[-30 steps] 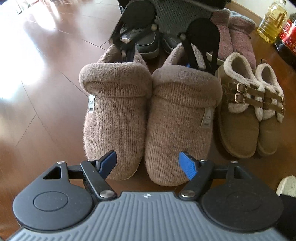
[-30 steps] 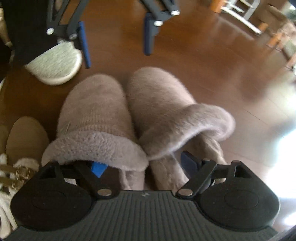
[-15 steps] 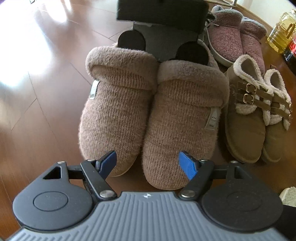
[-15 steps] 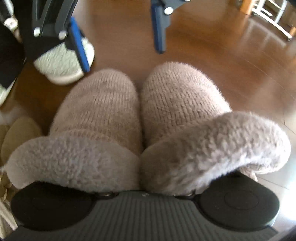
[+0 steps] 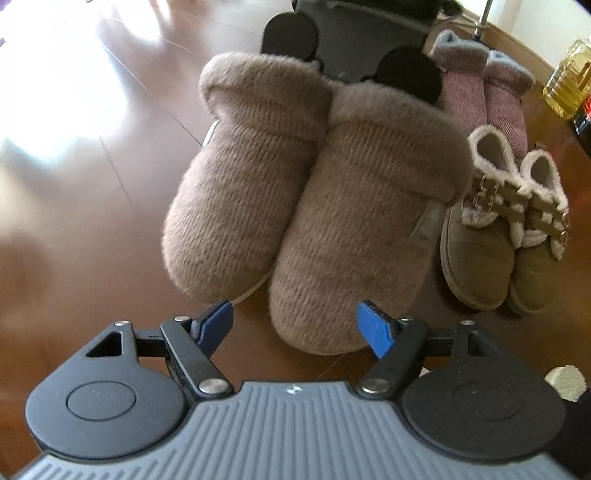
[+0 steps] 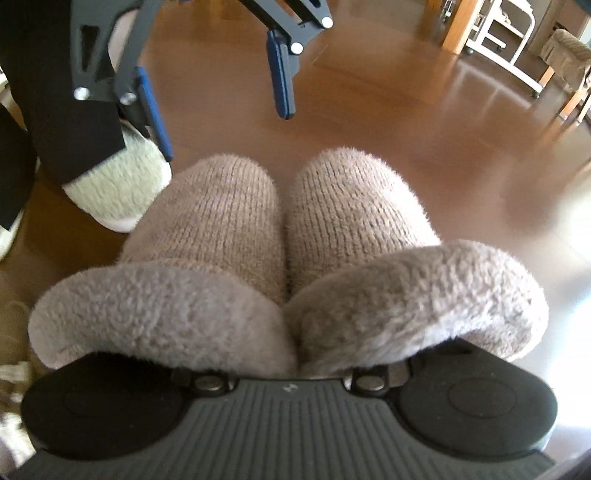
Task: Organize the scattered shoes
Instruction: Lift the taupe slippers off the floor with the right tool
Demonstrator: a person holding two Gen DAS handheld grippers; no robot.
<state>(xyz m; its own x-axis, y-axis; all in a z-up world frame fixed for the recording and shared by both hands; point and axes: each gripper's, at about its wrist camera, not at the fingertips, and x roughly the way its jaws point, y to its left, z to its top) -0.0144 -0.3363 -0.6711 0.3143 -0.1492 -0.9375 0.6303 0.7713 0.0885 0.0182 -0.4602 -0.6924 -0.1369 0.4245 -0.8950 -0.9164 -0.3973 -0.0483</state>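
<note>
A pair of brown knit slippers (image 5: 295, 192) with fluffy turned-down cuffs hangs toes-down off the wooden floor (image 5: 92, 147), the two pressed side by side. My right gripper (image 6: 291, 365) grips them at the heels. Its jaws are closing, the fingers hidden under the cuffs (image 6: 166, 314). In the left wrist view its black body (image 5: 351, 37) shows behind the cuffs. My left gripper (image 5: 295, 312) stands open just in front of the toes, nothing between its blue pads (image 5: 373, 328). The right wrist view shows it (image 6: 223, 129) hanging above the floor beyond the toes (image 6: 288, 192).
Tan fleece-lined buckle shoes (image 5: 480, 251) sit paired to the right, with mauve knit slippers (image 5: 484, 96) behind them. An oil bottle (image 5: 569, 85) stands at the far right. A white fluffy slipper (image 6: 118, 192) lies near the left gripper. Furniture legs (image 6: 458, 26) stand across the floor.
The right gripper's jaws closed on the heels of the brown slippers and lifted the pair off the floor, toes tipping down. Both grippers rose; the left stayed open.
</note>
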